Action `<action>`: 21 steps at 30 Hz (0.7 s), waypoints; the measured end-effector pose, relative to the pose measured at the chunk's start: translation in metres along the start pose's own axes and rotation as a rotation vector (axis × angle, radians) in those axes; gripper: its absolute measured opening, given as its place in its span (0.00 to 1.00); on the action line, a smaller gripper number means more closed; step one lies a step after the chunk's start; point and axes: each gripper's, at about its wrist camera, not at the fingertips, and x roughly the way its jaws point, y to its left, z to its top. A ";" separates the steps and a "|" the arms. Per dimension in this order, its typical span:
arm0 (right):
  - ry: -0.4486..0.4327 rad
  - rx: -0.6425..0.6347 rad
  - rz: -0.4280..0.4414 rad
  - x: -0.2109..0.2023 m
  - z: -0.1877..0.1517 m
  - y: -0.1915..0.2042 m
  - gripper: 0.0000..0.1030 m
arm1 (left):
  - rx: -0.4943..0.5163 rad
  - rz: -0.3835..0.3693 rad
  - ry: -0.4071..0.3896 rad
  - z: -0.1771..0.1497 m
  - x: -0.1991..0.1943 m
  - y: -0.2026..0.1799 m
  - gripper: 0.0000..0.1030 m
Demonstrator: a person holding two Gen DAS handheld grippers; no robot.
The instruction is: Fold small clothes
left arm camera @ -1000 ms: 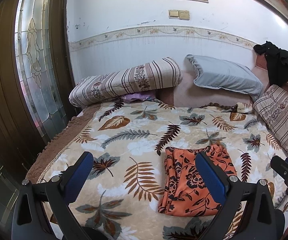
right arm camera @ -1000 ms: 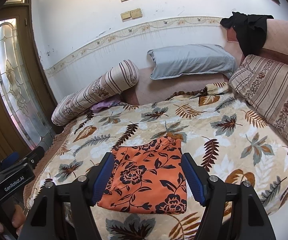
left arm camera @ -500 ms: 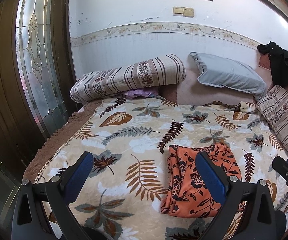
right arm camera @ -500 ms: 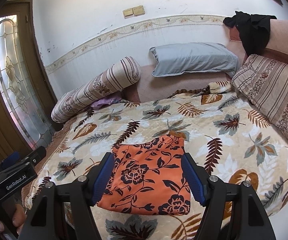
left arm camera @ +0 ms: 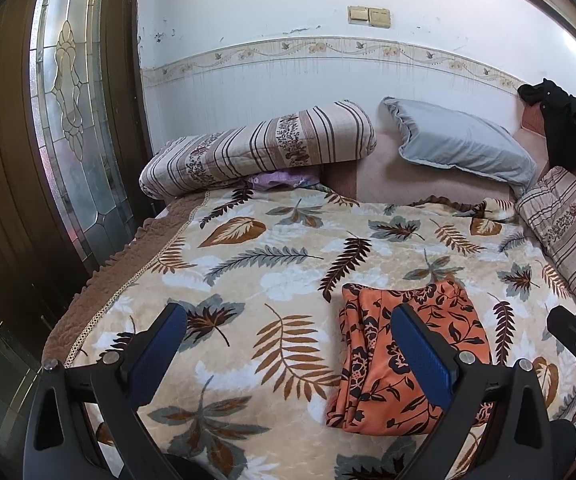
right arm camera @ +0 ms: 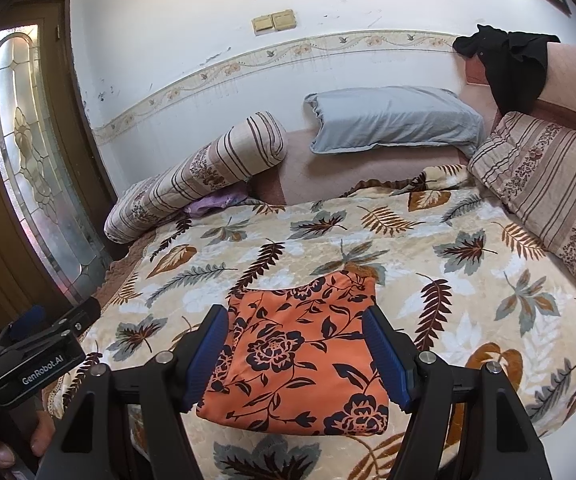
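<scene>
A folded orange cloth with a black flower print (right arm camera: 299, 352) lies flat on the leaf-patterned bedspread (right arm camera: 467, 280), near the bed's front edge. It also shows in the left wrist view (left arm camera: 371, 360), low and right of centre. My right gripper (right arm camera: 295, 348) is open and empty, held above the cloth with a finger over each side. My left gripper (left arm camera: 288, 344) is open and empty, left of the cloth, its right finger (left arm camera: 419, 352) in front of it. The left gripper's body shows at the left edge of the right wrist view (right arm camera: 36, 356).
A striped bolster (left arm camera: 256, 148), a grey pillow (left arm camera: 463, 144) and a striped cushion (left arm camera: 567, 224) line the back and right of the bed. A purple cloth (left arm camera: 280, 178) lies under the bolster. A black garment (left arm camera: 563, 120) hangs on the headboard. A glass-panelled door (left arm camera: 72, 120) stands at left.
Both grippers have drawn back and tilted slightly, so the bed sits a little lower in each view. The cloth has not moved. Both grippers stay open.
</scene>
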 end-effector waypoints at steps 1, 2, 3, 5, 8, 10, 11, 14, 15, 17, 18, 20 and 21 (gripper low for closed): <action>0.001 0.000 0.000 0.001 0.000 0.000 0.71 | -0.001 -0.001 0.002 0.000 0.001 0.000 0.98; 0.000 0.000 0.001 0.002 0.000 0.001 0.71 | -0.002 -0.001 0.003 0.000 0.002 0.001 0.98; 0.000 -0.001 0.001 0.003 0.000 0.002 0.71 | -0.005 0.000 0.003 -0.001 0.003 0.002 0.98; 0.002 -0.001 0.002 0.003 -0.001 0.001 0.71 | -0.006 -0.001 0.008 -0.002 0.005 0.003 0.98; 0.007 -0.006 0.005 0.006 -0.001 0.004 0.71 | -0.010 -0.001 0.013 -0.003 0.008 0.004 0.98; 0.010 -0.010 0.006 0.009 -0.001 0.008 0.71 | -0.012 -0.001 0.017 -0.003 0.010 0.005 0.98; 0.011 -0.012 0.008 0.011 -0.002 0.010 0.71 | -0.013 -0.001 0.018 -0.004 0.011 0.006 0.98; 0.010 -0.013 0.013 0.015 -0.002 0.013 0.71 | -0.014 0.001 0.022 -0.005 0.014 0.007 0.98; 0.009 -0.013 0.015 0.016 -0.002 0.014 0.71 | -0.014 0.000 0.024 -0.005 0.014 0.007 0.98; 0.006 -0.014 0.017 0.017 -0.002 0.015 0.71 | -0.015 0.002 0.026 -0.006 0.015 0.008 0.98; 0.005 -0.015 0.017 0.018 -0.002 0.016 0.71 | -0.017 0.002 0.026 -0.007 0.016 0.009 0.98; 0.006 -0.018 0.017 0.020 -0.003 0.017 0.71 | -0.018 0.001 0.029 -0.007 0.018 0.009 0.98; 0.007 -0.019 0.017 0.021 -0.004 0.017 0.71 | -0.018 0.003 0.030 -0.007 0.018 0.010 0.98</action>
